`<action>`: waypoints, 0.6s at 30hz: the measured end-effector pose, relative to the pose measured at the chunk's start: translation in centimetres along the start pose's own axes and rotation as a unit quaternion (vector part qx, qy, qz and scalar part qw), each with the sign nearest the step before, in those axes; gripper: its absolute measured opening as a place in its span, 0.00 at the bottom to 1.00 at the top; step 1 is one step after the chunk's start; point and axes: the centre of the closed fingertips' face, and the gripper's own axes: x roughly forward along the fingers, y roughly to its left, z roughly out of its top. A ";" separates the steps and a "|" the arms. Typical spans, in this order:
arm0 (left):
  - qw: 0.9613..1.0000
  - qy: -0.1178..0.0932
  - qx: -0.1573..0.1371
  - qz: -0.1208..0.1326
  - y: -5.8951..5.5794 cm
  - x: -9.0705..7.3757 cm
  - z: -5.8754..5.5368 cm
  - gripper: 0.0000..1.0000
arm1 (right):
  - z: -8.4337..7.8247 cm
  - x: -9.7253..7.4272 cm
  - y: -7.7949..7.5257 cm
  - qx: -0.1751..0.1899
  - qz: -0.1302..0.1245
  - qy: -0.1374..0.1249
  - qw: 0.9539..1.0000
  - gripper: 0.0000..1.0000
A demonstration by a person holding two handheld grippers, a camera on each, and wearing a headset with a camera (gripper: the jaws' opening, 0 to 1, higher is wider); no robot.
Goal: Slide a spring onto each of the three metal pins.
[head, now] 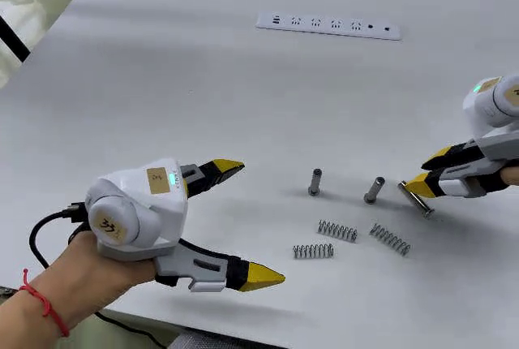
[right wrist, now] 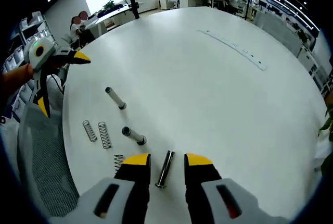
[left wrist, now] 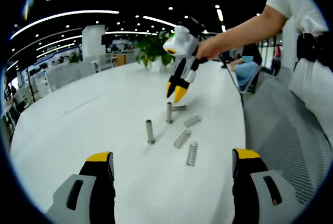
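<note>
Two metal pins [head: 315, 182] [head: 375, 190] stand upright on the white table [head: 203, 89]. A third pin [head: 415, 200] lies flat, and my right gripper [head: 419, 174] hovers open over it. In the right gripper view this lying pin [right wrist: 165, 168] sits between the yellow fingertips [right wrist: 136, 160] without touching either. Three loose springs [head: 336, 230] [head: 313, 250] [head: 390, 239] lie in front of the pins. My left gripper [head: 247, 221] is held wide open and empty, well to the left of the springs. From the left gripper view, the nearest spring [left wrist: 192, 152] lies ahead of the left gripper [left wrist: 171, 161].
A white power strip [head: 328, 26] lies at the far side of the table. A black cable [head: 36, 235] trails from the left gripper near the table's front edge. Chairs and people sit beyond the table in the gripper views.
</note>
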 end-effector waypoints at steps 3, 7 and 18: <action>1.000 -0.002 -0.002 0.001 0.0 0.0 0.0 0.95 | -0.2 0.4 0.3 0.006 0.001 0.008 1.000 0.25; 1.000 -0.002 -0.004 0.002 0.1 0.1 -0.1 0.95 | -0.6 0.9 0.4 0.017 0.000 0.018 1.000 0.23; 1.000 -0.006 -0.011 0.004 0.3 0.0 -0.4 0.95 | -1.2 2.4 0.2 0.039 0.005 0.038 0.999 0.18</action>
